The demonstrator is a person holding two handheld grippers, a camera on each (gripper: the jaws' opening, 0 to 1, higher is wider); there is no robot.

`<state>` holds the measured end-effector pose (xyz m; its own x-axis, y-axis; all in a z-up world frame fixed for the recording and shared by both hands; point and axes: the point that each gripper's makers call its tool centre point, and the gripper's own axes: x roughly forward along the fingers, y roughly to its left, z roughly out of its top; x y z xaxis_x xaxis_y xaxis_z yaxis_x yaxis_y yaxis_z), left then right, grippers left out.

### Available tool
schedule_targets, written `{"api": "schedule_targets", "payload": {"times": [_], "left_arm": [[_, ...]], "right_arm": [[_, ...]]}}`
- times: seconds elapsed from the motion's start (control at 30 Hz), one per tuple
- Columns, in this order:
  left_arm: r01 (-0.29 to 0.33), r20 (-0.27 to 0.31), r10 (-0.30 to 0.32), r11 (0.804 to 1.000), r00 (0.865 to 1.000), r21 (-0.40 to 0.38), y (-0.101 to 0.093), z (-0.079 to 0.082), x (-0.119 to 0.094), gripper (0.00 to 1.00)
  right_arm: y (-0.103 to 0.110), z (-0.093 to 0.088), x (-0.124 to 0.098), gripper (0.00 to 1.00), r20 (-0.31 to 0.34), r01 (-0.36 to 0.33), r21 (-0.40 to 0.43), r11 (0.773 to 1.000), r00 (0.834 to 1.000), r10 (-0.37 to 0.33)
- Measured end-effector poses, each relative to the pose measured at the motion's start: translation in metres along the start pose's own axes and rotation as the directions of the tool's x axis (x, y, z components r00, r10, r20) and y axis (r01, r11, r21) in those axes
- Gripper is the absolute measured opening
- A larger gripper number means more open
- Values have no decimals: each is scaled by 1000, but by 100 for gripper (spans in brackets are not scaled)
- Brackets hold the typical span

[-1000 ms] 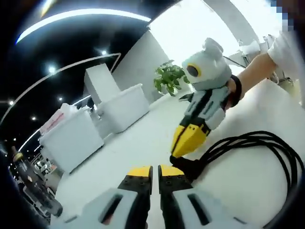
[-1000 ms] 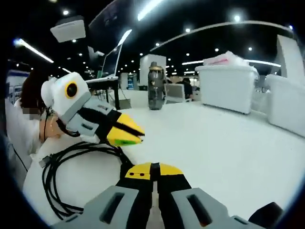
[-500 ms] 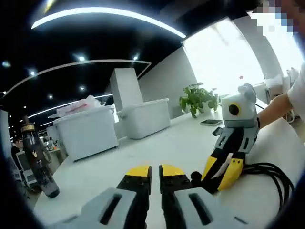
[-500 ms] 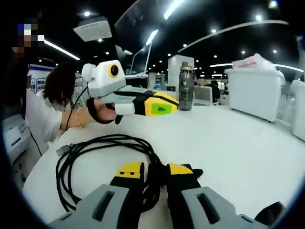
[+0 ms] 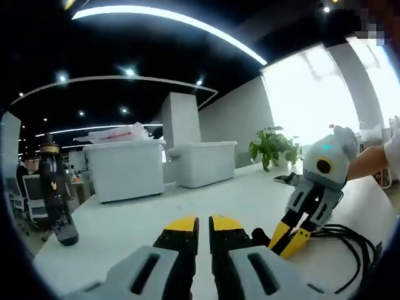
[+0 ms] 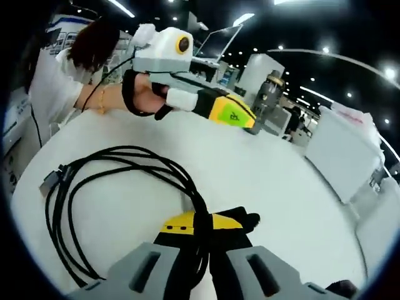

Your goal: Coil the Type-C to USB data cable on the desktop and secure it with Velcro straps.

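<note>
Right hand-held gripper (image 6: 199,226) clamps coiled black cable (image 6: 112,187) at bundled end with black strap (image 6: 240,220), on white counter (image 6: 281,187). Left hand-held gripper (image 5: 199,226) jaws closed, empty, raised.

The left hand-held gripper (image 5: 202,226) has its jaws together over the white tabletop (image 5: 137,219); the right hand-held gripper (image 5: 289,239) touches the black cable (image 5: 350,240).
</note>
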<state>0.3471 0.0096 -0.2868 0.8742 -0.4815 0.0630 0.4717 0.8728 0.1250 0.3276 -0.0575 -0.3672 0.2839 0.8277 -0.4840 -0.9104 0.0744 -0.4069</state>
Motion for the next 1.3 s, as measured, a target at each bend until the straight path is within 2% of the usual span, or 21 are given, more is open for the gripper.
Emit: {"api": "schedule_targets", "payload": {"times": [0.1,0.13,0.3,0.4,0.43,0.47,0.5,0.53,0.6,0.7,0.77,0.9,0.93,1.0,1.03,1.07,1.1,1.13,1.2,1.23,1.3], "left_arm": [[1,7,-1,1000,1000,-5,0,2,0,8],[1,7,-1,1000,1000,-7,0,2,0,8],[-10,0,10,1000,1000,-23,5,-2,1,8],[-25,-9,25,1000,1000,-16,9,-4,1,8],[-32,-11,31,999,999,-13,11,-4,1,8],[-34,-11,33,999,999,-14,12,-4,1,8],[-36,-8,36,999,999,-20,14,-4,0,9],[-44,-7,44,999,999,-27,15,-5,-1,10],[-57,-10,56,998,998,-25,18,-6,-2,10],[-89,-5,89,996,996,-31,27,-6,-3,10],[-126,12,127,990,992,-65,35,-3,-4,10],[-206,79,218,969,973,-137,45,20,-10,10],[-219,114,238,963,965,-156,43,30,-12,10],[-245,152,271,955,950,-169,40,42,-13,10],[-270,165,296,949,941,-163,39,47,-13,10],[-283,171,308,947,936,-153,37,50,-12,10],[-301,169,323,943,931,-143,33,51,-9,10],[-319,170,341,937,925,-140,30,51,-8,10],[-355,184,380,922,906,-157,28,50,-6,10],[-363,188,389,918,902,-159,26,49,-6,10],[-382,189,406,911,894,-153,23,43,-5,11]], "right_arm": [[-46,12,-3,5,55,81,-77,994,995,-77],[-59,13,-2,5,69,95,-79,992,994,-89],[-117,-7,17,5,46,183,-38,982,982,-181],[-141,-12,30,7,85,256,2,967,963,-255],[-153,-13,32,10,101,315,40,948,943,-317],[-156,-14,32,12,98,337,61,939,935,-342],[-165,-18,30,13,85,378,155,913,915,-394],[-168,-14,27,14,102,386,219,896,904,-415],[-177,-2,11,14,169,400,329,855,866,-470],[-178,13,-24,14,243,372,490,788,810,-533],[-175,18,-52,14,265,374,546,750,772,-578],[-156,19,-103,13,259,449,528,721,724,-640],[-151,17,-115,13,248,472,528,706,709,-660],[-143,13,-137,13,238,489,575,656,667,-706],[-139,10,-146,13,233,491,595,636,652,-721],[-137,8,-151,12,229,492,606,625,645,-729],[-133,2,-159,12,217,502,618,605,630,-746],[-131,-2,-163,12,208,516,614,597,624,-754],[-131,-14,-172,12,188,550,617,563,592,-784],[-130,-22,-176,12,172,569,615,545,579,-797],[-128,-35,-178,15,155,579,623,526,568,-808]]}}
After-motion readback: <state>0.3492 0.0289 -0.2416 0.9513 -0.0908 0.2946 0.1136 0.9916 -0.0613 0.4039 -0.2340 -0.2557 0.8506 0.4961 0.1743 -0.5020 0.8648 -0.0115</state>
